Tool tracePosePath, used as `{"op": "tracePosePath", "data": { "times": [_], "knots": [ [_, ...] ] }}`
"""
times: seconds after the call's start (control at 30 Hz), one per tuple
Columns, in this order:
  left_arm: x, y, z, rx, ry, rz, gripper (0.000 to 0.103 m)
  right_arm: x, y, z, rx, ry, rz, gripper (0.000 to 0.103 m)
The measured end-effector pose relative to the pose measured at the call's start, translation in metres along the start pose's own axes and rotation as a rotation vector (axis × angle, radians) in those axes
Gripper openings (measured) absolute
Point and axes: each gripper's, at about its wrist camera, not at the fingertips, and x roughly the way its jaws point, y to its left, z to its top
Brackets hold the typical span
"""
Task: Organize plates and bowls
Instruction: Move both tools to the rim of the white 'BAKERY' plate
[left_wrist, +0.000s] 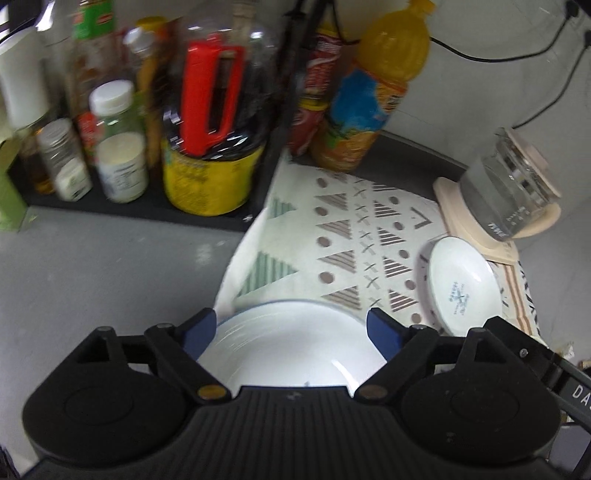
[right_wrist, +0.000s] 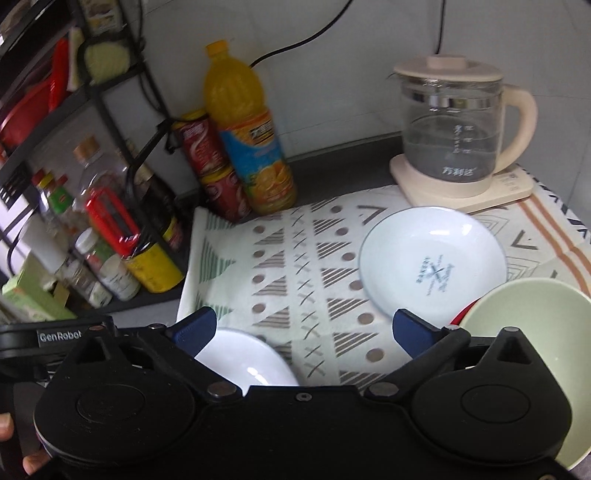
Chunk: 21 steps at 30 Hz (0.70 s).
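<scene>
Both tongs stand wide open and hold nothing. The left tongs (left_wrist: 291, 328) hang over a plain white bowl (left_wrist: 295, 350) at the lower middle of the left view, blue pads either side of its rim but not pressing on it. The right tongs (right_wrist: 304, 332) frame bare cloth (right_wrist: 295, 258), with that same bowl at the lower left of the right view.

The step looks like a pause between placements: the white bowl sits free on the cloth, and three pieces are not yet gathered. A shallow white plate (right_wrist: 432, 266) with a small printed mark lies right of centre, just in front of the kettle (right_wrist: 450, 129). A pale green bowl (right_wrist: 524, 332) sits at the lower right, with a sliver of something red (right_wrist: 466, 314) behind its rim.

Next, one of the tongs probably has to close on a rim. The plate is thin, glazed and slick, so the pads would need to bite its raised edge squarely. The green bowl is deeper with a matte, thicker wall, likely an easier hold. The patterned cloth is soft and could drag or wrinkle on the grey counter (left_wrist: 110, 266).
</scene>
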Motion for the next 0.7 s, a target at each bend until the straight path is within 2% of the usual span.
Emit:
{"op": "tracePosePath", "data": {
  "times": [0.37,0.7],
  "knots": [
    [0.025,-0.035,0.019,0.100,0.044,-0.093,0.087,-0.006,-0.022,0.009,0.108,-0.032,-0.126,0.103],
    [0.044,-0.067,0.018,0.099,0.085,-0.132,0.087,-0.014,-0.054,0.018,0.173,-0.042,-0.224,0.103]
  ]
}}
